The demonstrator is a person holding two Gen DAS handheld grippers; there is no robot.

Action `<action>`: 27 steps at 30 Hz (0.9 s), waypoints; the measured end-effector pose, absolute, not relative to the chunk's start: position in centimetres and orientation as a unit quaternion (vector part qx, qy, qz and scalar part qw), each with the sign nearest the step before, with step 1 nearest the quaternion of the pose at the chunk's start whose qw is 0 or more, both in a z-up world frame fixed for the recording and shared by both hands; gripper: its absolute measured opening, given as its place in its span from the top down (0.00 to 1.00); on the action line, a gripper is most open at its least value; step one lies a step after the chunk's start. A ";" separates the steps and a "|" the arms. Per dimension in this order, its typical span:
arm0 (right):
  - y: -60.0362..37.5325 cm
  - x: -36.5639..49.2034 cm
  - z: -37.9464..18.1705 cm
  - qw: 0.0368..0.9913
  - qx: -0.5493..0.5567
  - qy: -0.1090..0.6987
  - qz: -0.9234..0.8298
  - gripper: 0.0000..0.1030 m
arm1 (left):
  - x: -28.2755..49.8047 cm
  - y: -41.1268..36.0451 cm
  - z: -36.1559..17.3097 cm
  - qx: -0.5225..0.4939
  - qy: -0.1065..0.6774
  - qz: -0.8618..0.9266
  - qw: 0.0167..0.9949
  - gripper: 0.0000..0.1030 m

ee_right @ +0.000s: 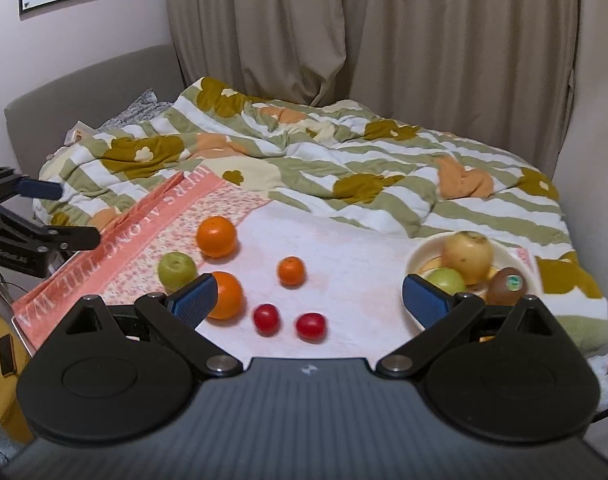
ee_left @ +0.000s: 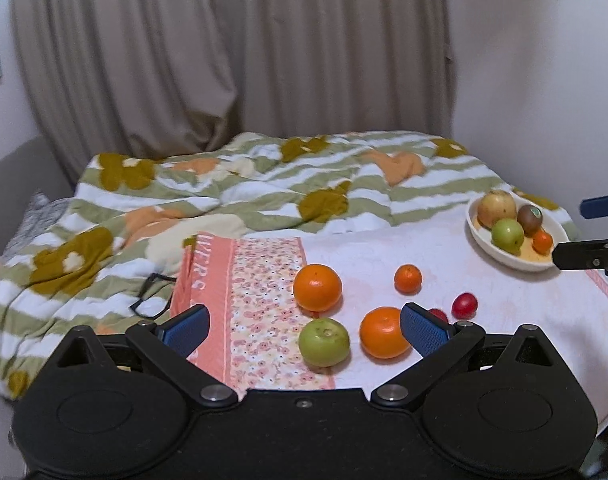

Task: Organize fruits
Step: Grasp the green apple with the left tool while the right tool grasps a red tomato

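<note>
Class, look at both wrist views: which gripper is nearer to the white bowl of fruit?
The right gripper. The bowl sits just beyond its right finger, and its tips reach beside the bowl in the left wrist view. The left gripper hovers over the loose fruit, well left of the bowl.

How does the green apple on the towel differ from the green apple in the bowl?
The loose green apple sits alone on the towel's floral band, touching nothing; the bowl green apple is packed against a yellow apple and kiwi inside the white bowl. The loose one shows its stem dimple on top; the bowl one shows none. Both are round, yellowish green and ungripped.
</note>
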State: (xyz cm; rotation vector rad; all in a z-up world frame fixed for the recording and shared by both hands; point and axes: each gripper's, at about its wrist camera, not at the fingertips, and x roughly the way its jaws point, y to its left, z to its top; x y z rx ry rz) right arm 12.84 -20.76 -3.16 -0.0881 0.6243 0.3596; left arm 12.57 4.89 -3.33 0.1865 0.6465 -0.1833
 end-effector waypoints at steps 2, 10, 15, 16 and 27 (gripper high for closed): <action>-19.6 13.1 -3.7 0.934 -0.044 0.308 0.175 0.00 | 13.8 5.8 -3.9 0.104 0.321 -0.111 0.935 0.00; -15.1 15.1 -6.7 0.926 -0.070 0.330 0.170 0.00 | 17.9 8.0 -6.7 0.129 0.343 -0.185 0.912 0.01; -13.9 16.1 -9.4 0.920 -0.075 0.348 0.165 0.00 | 19.9 7.7 -9.1 0.146 0.359 -0.222 0.895 0.02; -13.6 16.3 -9.8 0.919 -0.075 0.351 0.165 0.00 | 20.3 7.6 -9.5 0.151 0.362 -0.228 0.891 0.02; -13.5 18.4 -14.2 0.899 -0.084 0.391 0.180 0.21 | 22.4 5.0 -13.8 0.182 0.396 -0.264 0.860 0.17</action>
